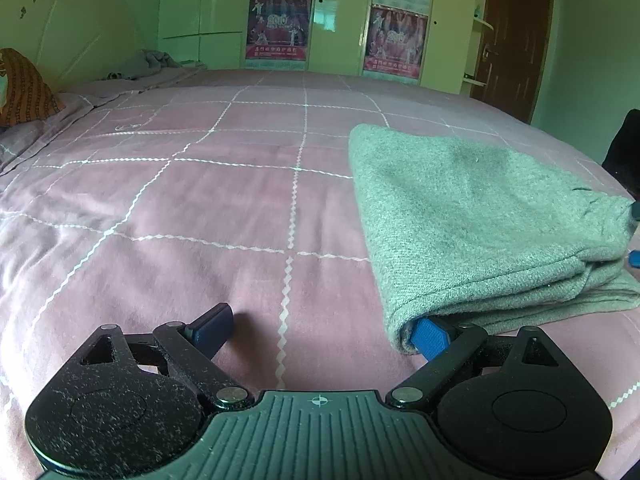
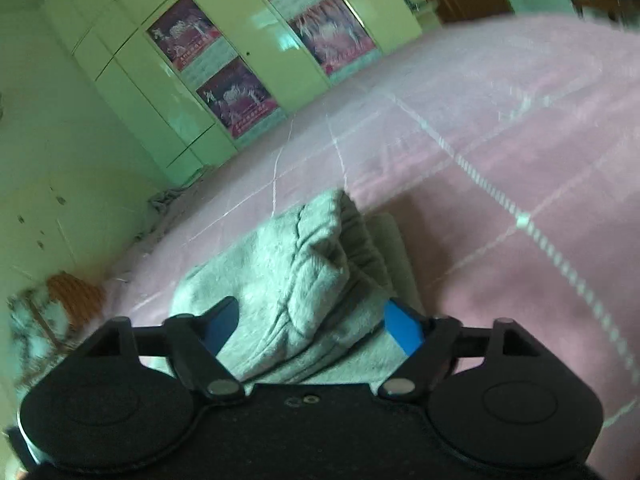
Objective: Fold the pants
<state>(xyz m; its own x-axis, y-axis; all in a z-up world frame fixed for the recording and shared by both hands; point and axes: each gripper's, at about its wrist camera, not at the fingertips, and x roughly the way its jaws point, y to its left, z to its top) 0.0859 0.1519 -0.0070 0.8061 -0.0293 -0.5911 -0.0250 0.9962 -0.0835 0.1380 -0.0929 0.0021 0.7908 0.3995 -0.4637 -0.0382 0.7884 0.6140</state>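
The grey pants (image 1: 472,216) lie folded in a thick stack on the pink checked bed cover (image 1: 192,208), right of centre in the left wrist view. My left gripper (image 1: 320,330) is open wide; its right blue fingertip (image 1: 430,336) touches the near left corner of the stack, its left one rests on bare cover. In the right wrist view the pants (image 2: 304,264) sit bunched at their waistband end, between the open jaws of my right gripper (image 2: 312,326), whose blue tips show at the right edge of the left wrist view (image 1: 635,258).
Pale wardrobe doors with posters (image 1: 280,24) stand beyond the bed. A brown door (image 1: 516,36) is at the far right. An orange patterned pillow (image 1: 24,88) and crumpled grey cloth (image 1: 148,64) lie at the far left by the headboard.
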